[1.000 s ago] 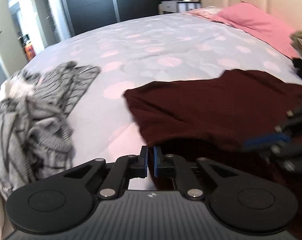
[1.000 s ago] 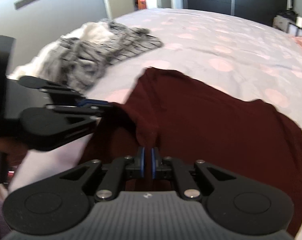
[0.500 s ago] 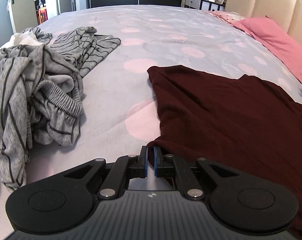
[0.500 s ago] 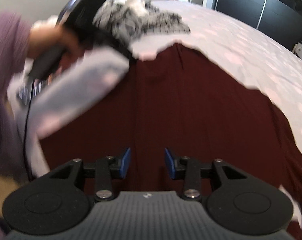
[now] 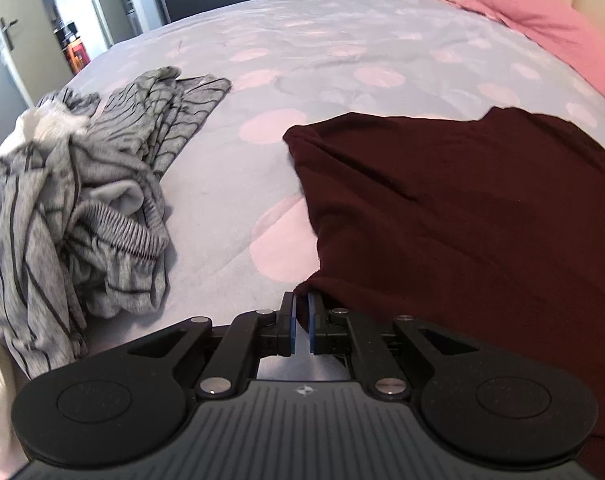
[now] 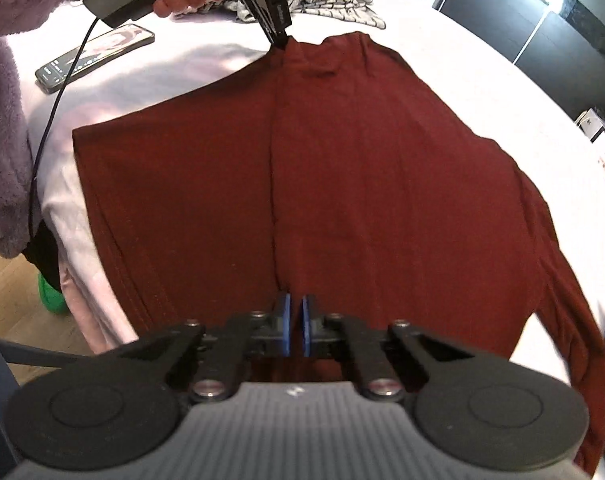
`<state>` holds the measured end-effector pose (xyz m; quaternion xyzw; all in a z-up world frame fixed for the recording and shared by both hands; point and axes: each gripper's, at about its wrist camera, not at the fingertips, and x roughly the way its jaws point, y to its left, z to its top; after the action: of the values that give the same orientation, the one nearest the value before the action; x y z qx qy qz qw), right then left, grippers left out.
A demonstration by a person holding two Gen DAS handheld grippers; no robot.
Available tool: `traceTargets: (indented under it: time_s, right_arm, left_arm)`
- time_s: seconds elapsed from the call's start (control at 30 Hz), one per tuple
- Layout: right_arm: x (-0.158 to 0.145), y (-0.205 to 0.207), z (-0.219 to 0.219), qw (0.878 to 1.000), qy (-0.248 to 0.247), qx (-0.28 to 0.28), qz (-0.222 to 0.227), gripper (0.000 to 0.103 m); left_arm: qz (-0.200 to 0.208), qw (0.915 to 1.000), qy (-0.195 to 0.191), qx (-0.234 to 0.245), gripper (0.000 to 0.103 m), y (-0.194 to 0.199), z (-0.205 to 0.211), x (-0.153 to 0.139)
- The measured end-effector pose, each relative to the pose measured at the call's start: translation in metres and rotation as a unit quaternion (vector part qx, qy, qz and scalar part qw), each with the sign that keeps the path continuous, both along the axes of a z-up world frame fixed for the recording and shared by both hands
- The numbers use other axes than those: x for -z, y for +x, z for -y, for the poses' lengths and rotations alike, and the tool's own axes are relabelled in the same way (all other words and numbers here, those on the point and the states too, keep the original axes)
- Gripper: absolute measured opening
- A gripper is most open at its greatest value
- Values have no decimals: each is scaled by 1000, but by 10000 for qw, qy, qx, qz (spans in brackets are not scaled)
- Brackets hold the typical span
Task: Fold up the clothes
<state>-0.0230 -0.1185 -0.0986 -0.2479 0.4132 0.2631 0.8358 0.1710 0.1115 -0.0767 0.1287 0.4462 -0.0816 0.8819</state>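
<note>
Maroon shirt [image 6: 342, 168] lies spread flat on bed cover [image 5: 342, 48]. Left gripper [image 5: 300, 304] closed on shirt corner at near edge. Right gripper [image 6: 293, 312] closed on shirt fabric at central crease (near hem). Grey striped clothes pile [image 5: 74, 200] lies left, apart from shirt. Phone [image 6: 94, 56] on bed, far left.

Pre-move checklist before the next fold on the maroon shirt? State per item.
1. Left gripper shut on maroon shirt corner: ok.
2. Right gripper shut on the shirt's fold: ok.
3. Shirt lying flat on the bed: ok, slight wrinkles.
4. Grey striped clothes apart from shirt: ok.
5. Phone off the shirt: ok, but close.
6. Far sleeve fully laid out: cannot tell.
</note>
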Motion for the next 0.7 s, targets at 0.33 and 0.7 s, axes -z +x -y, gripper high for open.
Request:
traceTargets:
  time_s: [0.33, 0.7]
  right_arm:
    - [-50, 6, -7, 9824, 1428, -172, -1191, 6]
    - [-48, 7, -76, 9467, 2021, -713, -2405, 6]
  left_arm:
    - [9, 9999, -25, 105, 4, 8, -4, 0]
    - [-30, 9989, -456, -63, 4, 21, -19, -1]
